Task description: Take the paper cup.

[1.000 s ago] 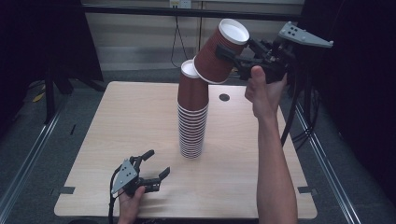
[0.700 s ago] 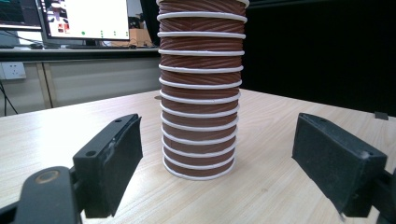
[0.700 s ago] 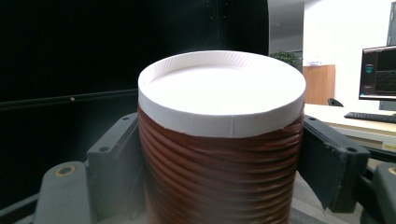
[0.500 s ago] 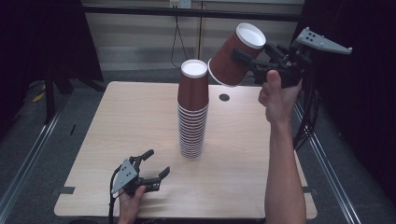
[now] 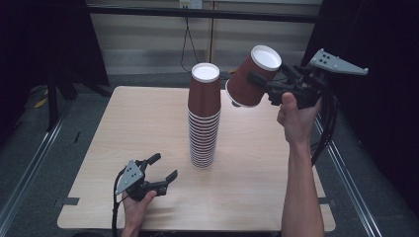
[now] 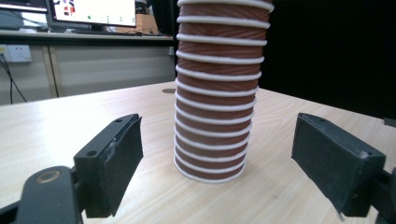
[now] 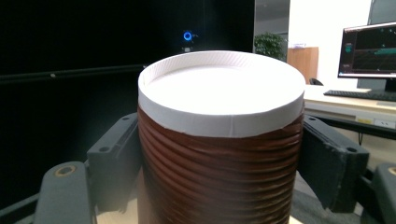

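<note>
While one stack (image 5: 203,116) stands, right gripper (image 5: 267,88) clamps one cup (image 5: 253,76).

You work at a pale wood table (image 5: 123,133) that fills the middle of the high view, with grey floor (image 5: 29,177) to its left and right. Black curtains (image 5: 44,39) darken the upper left and upper right corners. Between them, at top centre, you see a beige wall (image 5: 148,44) with a socket (image 5: 190,4) and a cable (image 5: 186,39) hanging from it. In the left gripper view, a lit monitor (image 6: 93,11) sits at upper left on a bench (image 6: 84,35).
</note>
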Tool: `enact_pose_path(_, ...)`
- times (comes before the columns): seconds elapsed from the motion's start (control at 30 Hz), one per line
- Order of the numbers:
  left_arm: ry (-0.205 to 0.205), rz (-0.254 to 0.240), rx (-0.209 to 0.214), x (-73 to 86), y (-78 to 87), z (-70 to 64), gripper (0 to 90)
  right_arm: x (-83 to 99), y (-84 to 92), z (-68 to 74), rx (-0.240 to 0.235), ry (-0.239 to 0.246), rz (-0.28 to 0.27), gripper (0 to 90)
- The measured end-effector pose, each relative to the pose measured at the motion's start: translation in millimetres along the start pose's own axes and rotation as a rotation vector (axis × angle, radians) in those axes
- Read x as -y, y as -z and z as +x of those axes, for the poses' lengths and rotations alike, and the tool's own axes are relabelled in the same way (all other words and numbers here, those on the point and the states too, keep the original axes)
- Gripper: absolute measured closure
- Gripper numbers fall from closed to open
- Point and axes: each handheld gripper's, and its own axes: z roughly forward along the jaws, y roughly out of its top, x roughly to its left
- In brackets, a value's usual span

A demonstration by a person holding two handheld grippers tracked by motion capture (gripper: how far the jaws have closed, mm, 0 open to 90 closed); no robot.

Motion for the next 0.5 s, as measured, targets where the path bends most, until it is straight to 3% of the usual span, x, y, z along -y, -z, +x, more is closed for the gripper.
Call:
enact_pose_path(0.1, 0.001, 0.001, 0.009, -3.5, -2.1, -1.3, 17.3, 6.0, 2.1, 0.0, -0.002, -0.004, 0.005, 21.7)
enact_pose_path(0.2, -0.042, 0.01, -0.001, -7.3, -4.7, -6.1, 20.8, 15.4, 3.6, -0.1, 0.012, -0.004, 0.022, 21.8)
enact_pose_path(0.27, -0.027, 0.001, 0.025, -8.6, -6.6, -6.8, 22.4, 24.3, 5.1, 0.2, 0.015, -0.007, 0.034, 21.8)
enact_pose_path(0.43, -0.057, 0.03, 0.046, -11.1, -10.6, -9.0, 22.4, 41.5, 7.1, 1.9, 0.006, -0.025, 0.042, 21.8)
enact_pose_path(0.5, -0.034, 0.038, 0.078, -11.9, -13.0, -9.6, 22.4, 48.6, 7.5, 2.5, 0.008, -0.028, 0.053, 21.8)
